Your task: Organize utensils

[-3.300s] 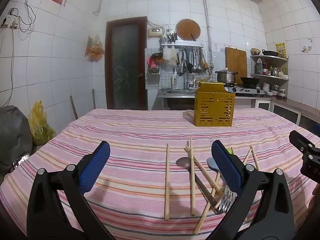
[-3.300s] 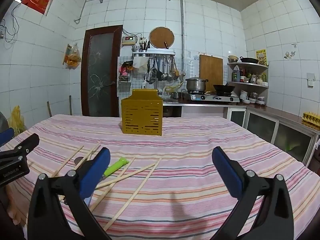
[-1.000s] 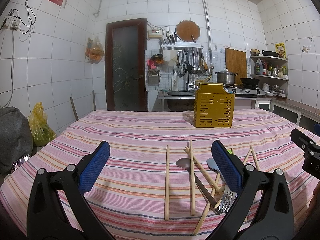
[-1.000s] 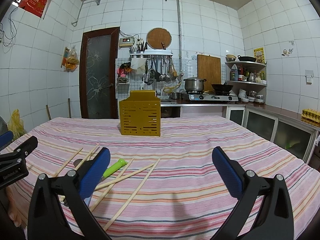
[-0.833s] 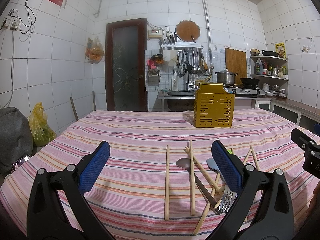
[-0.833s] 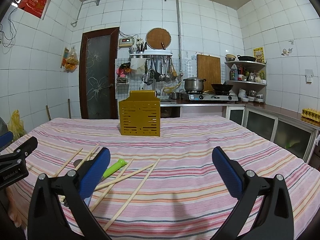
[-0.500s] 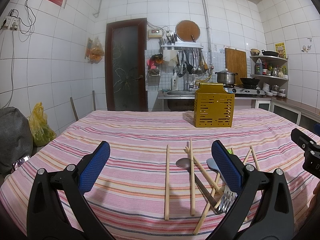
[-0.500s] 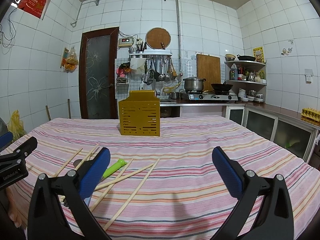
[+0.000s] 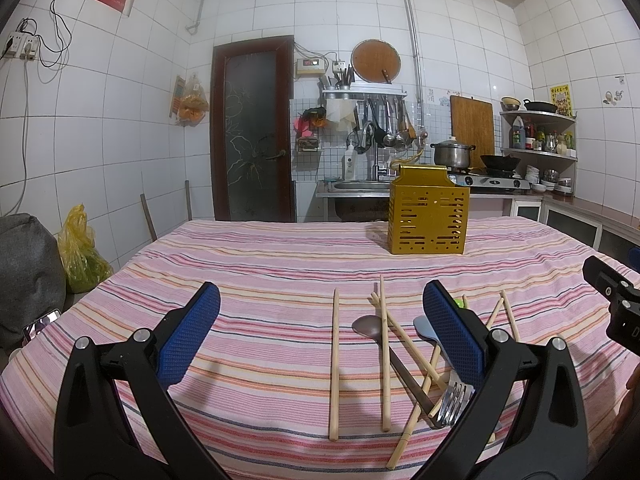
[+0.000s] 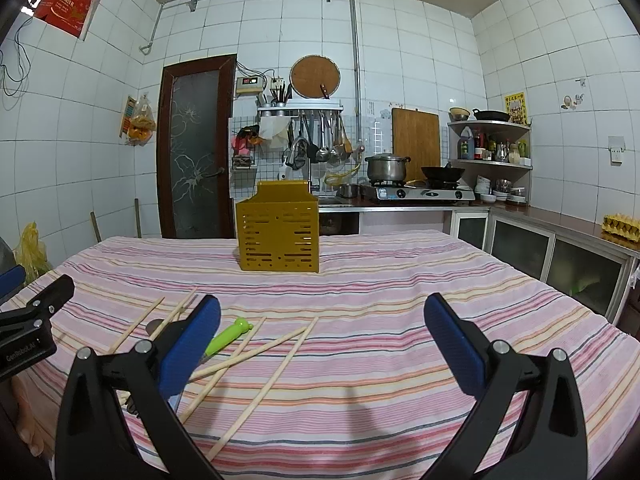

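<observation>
Wooden chopsticks [image 9: 334, 364], striped cloth [image 9: 256, 280]

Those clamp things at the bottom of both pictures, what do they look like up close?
Each hand-held gripper, left and right, has two black plastic arms with silver bolts, ending in blue textured fingers. White lettering marks the left one's side, seen from the right camera. No cables show.

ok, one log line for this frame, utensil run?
phase: pre-grasp | left gripper: open, empty | right gripper: open, empty | chopsticks, spoon, fork: loose on cloth | holder: upright, far side
</observation>
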Demonstrator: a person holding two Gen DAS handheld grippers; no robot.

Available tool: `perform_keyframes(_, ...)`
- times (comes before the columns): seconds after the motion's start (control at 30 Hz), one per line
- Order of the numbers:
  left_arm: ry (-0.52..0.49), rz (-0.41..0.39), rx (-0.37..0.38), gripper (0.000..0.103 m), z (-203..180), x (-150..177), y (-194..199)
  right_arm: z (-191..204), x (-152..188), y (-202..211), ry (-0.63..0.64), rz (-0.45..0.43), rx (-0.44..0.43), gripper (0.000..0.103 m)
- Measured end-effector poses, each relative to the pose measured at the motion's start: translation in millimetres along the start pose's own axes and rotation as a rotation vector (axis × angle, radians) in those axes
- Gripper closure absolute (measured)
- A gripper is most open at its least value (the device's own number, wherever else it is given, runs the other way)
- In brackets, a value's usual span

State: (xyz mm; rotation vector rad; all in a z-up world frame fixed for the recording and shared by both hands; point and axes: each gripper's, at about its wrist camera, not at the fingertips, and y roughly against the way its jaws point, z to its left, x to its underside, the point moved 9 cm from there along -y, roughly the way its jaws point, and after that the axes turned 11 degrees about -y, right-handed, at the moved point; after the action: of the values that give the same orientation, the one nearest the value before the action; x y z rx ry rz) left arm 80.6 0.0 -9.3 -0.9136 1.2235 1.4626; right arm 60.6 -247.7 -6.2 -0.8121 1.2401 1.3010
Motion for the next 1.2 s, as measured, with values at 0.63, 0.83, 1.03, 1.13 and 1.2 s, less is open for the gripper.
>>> perform_keyframes(0.63, -0.007, 0.012, 0.005, 0.005, -0.4, 7.8, -9.0, 0.1, -0.4, 0.2, -0.01, 0.004, 0.013, 0.004)
perform_keyframes(0.83, -0.013, 0.002, 0.019, 0.005, -3.7, 8.4, -7.5, 0.8, 1.5, -2.7, -0.006, 0.015, 0.018, 0.004)
perform_keyframes(1.03, -0.009, 0.01, 0.025, 0.005, -5.1, 9.7, -7.7, 2.6, 3.6, -0.7, 0.004, 0.018, 0.022, 0.004)
perform_keyframes(1.13, -0.004, 0.012, 0.028, 0.005, -5.1, 10.2, -6.9, 2.0, 3.9, -1.3, 0.0, 0.021, 0.024, 0.004)
perform_keyframes(1.2, -0.007, 0.011, 0.026, 0.005, -5.5, 10.1, -6.5, 1.5, 3.3, -3.3, -0.004, 0.028, 0.023, 0.004)
